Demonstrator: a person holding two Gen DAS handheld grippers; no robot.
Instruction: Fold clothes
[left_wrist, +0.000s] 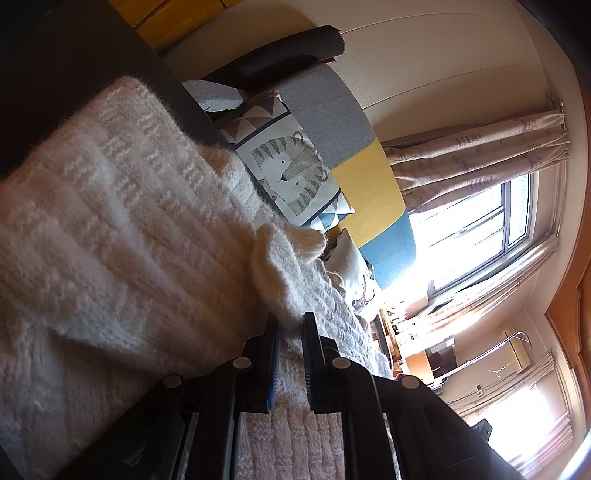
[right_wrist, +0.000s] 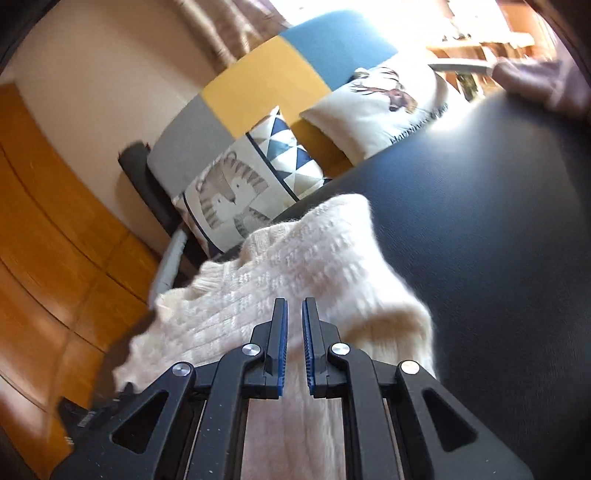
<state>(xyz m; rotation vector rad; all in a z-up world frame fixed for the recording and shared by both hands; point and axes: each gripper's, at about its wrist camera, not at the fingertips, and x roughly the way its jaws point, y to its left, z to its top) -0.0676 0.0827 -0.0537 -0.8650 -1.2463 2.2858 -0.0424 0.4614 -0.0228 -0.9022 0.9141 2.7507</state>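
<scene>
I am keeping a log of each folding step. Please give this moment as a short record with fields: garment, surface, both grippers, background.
garment: cream knitted sweater, bunched, partly folded
surface: dark seat, sweater lies on it
left gripper: fingers narrowly apart, knit fabric between them
right gripper: fingers narrowly apart, knit fabric between them
background: cat-print cushion against a grey, yellow and blue backrest

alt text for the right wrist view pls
The right hand-held gripper pinches a cream knit sweater lying on a dark surface, jaws nearly closed on the fabric. Behind are a cat-print cushion, a second cushion and a grey, yellow and blue sofa back.
</scene>
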